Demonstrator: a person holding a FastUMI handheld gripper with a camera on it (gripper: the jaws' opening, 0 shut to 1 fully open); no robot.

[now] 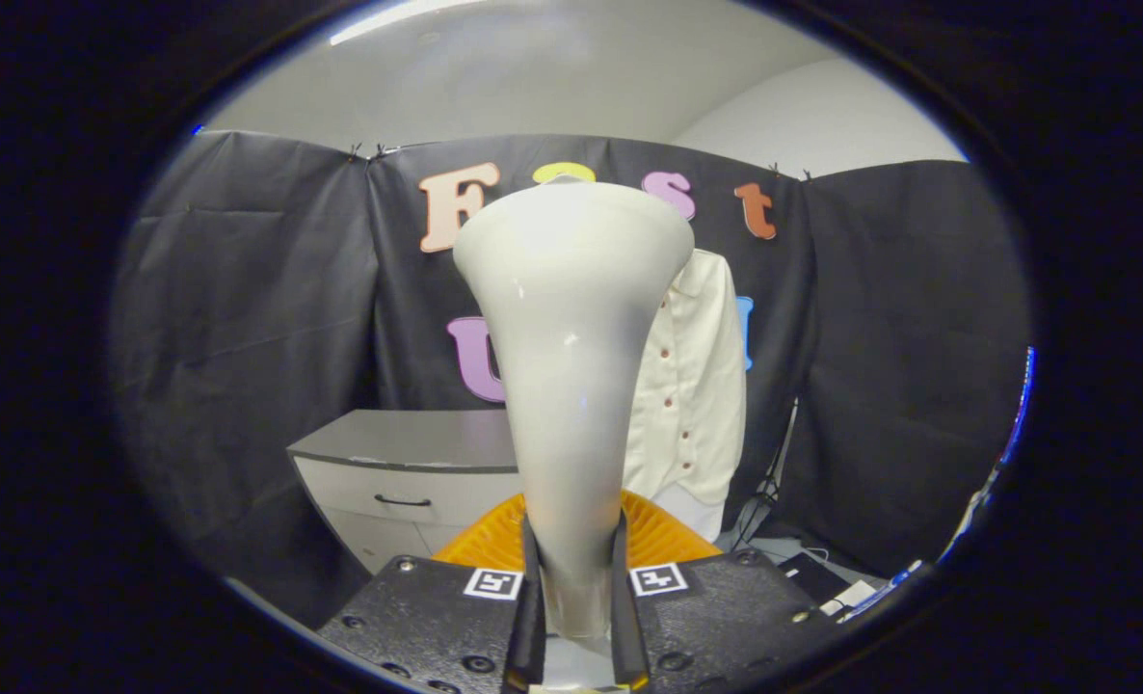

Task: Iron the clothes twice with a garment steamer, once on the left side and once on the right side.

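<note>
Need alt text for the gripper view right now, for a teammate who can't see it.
The gripper is shut on a white garment steamer, jaws pressing its handle, head raised. Beyond it a cream button-up shirt hangs on the black cloth wall, beside a grey drawer cabinet.

Even overhead light from a ceiling strip — soft glare on the steamer head, which sits close and slightly soft; booth cloth dim, lines bowed by fisheye toward the rim
</note>
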